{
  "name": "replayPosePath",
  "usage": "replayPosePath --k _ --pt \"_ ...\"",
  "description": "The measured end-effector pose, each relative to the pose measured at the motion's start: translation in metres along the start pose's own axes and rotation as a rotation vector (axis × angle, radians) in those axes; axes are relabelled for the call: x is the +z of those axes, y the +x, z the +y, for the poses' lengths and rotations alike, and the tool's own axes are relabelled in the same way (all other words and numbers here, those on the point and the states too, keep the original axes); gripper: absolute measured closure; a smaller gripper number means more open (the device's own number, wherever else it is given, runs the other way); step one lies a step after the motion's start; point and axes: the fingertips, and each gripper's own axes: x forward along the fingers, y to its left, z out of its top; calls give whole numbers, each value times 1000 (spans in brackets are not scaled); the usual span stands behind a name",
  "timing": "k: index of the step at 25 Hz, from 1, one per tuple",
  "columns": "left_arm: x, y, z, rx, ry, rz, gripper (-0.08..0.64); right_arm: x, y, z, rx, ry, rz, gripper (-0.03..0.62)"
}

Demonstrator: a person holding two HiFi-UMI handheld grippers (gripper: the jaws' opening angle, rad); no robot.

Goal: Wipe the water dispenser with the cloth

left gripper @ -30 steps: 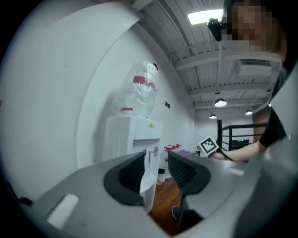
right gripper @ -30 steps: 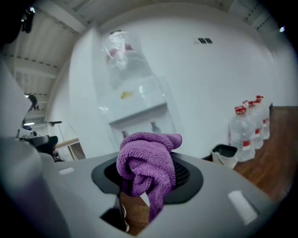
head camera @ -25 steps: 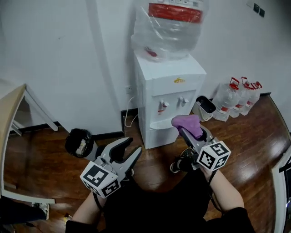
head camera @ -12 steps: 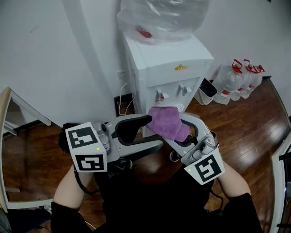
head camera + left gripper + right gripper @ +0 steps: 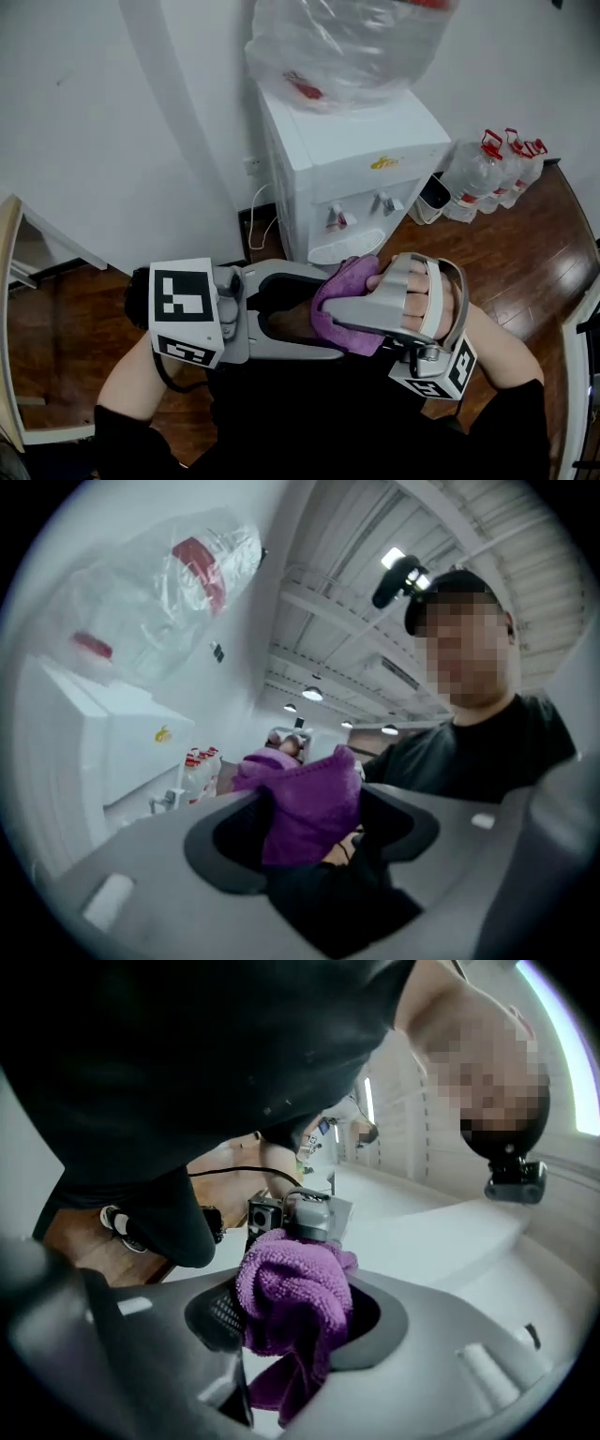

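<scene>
The white water dispenser [image 5: 356, 159] stands against the wall, topped by a bottle wrapped in clear plastic [image 5: 347, 42]. It also shows at the left of the left gripper view, dispenser [image 5: 103, 742]. In front of the person's chest the two grippers face each other. My right gripper [image 5: 342, 302] points left and is shut on a bunched purple cloth [image 5: 336, 286], cloth [image 5: 291, 1302] filling its jaws [image 5: 286, 1321]. My left gripper [image 5: 328, 312] points right; its jaws have just been opening and now stand wide, with the cloth [image 5: 300, 780] between their tips [image 5: 311, 808], not pressed.
Several water jugs [image 5: 487, 173] and a small bin [image 5: 433, 197] stand right of the dispenser. A black bin [image 5: 139, 281] sits at the wall on the left, partly hidden by my left gripper. A table edge [image 5: 9, 309] runs along the left. The floor is wood.
Both grippers rose and swung in to face each other. The left jaws opened wide around the cloth. The right gripper rolled over with the cloth still in it.
</scene>
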Motion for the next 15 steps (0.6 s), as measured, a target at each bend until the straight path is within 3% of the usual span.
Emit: replayPosePath --k 4,9,12,15 --pt "-8 -4 6 -1 84 23 232 0 10 1 16 -39 -61 408" --pt "-16 -8 21 96 140 8 278 -5 26 14 33 -114 -48 403" --pt "-17 -12 26 132 97 -34 353 -8 31 19 59 -70 -29 325" --pt "-8 -16 24 123 56 -112 374 -15 23 12 21 16 23 261"
